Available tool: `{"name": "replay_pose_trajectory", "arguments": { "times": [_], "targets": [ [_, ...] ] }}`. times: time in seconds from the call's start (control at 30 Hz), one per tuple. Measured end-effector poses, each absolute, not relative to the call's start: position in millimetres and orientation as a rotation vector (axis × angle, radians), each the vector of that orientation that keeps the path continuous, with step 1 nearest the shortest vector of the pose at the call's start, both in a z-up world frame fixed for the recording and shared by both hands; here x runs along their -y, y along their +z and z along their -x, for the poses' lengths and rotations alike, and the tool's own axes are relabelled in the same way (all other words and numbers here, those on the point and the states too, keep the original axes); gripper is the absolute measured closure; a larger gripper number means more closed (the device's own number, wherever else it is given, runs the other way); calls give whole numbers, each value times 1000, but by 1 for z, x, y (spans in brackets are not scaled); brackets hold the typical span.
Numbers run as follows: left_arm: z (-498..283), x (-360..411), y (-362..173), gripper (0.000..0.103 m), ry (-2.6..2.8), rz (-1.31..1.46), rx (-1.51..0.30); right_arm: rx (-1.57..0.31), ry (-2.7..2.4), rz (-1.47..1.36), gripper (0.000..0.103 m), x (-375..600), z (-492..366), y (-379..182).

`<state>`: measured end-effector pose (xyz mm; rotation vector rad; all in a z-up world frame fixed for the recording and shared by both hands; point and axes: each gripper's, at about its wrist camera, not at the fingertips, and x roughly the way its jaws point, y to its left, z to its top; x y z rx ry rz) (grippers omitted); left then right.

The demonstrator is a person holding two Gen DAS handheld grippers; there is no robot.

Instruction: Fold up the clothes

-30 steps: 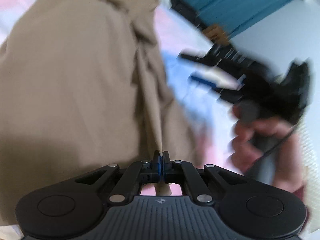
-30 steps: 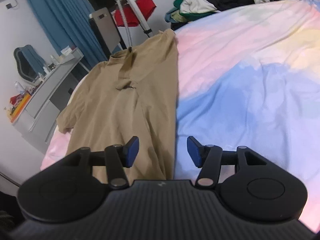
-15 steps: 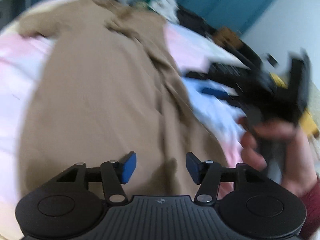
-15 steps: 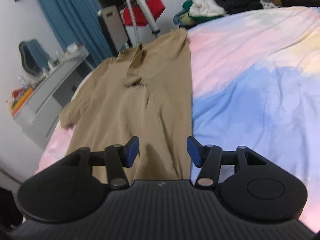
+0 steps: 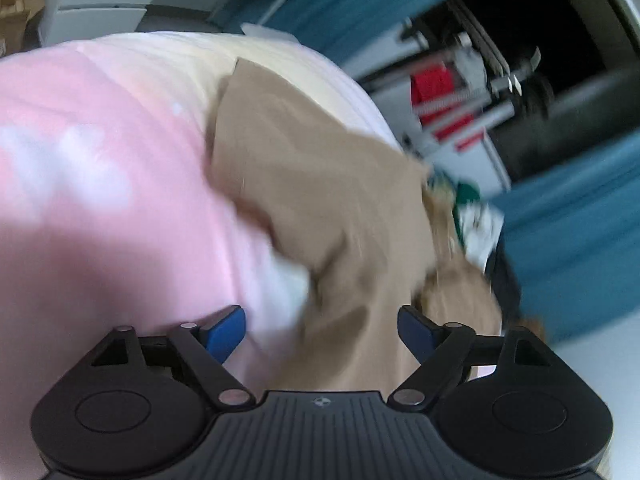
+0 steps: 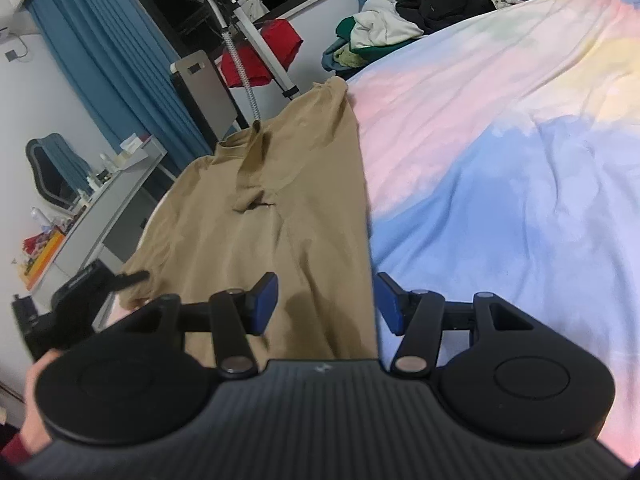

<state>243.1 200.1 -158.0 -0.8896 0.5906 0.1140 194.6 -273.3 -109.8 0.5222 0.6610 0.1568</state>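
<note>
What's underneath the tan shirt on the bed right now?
The tan shirt lies flat on the pastel bedspread, pink and blue beside it. Whatever is directly beneath the fabric is covered, so nothing else can be confirmed there.

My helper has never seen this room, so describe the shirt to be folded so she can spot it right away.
Start at the big bed with the pink, blue and yellow cover. Along its left edge, nearest the grey desk, lies the tan shirt, spread flat, collar pointing at the window. It is the only garment laid out; the other clothes sit heaped beyond the bed.
</note>
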Motion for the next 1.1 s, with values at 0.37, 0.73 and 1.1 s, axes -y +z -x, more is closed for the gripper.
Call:
{"name": "replay_pose_trajectory", "arguments": {
  "times": [0.37,0.73,1.1],
  "targets": [
    [-321,-249,-169,39,286,858,-377,-693,152,-535,46,265,-229,-140],
    [-387,-153,-75,99,297,206,-364,-707,119,-426,47,257,-236,-141],
    [-458,98,-49,99,50,-276,-419,-711,52,-271,48,255,-227,-128]
  ]
}}
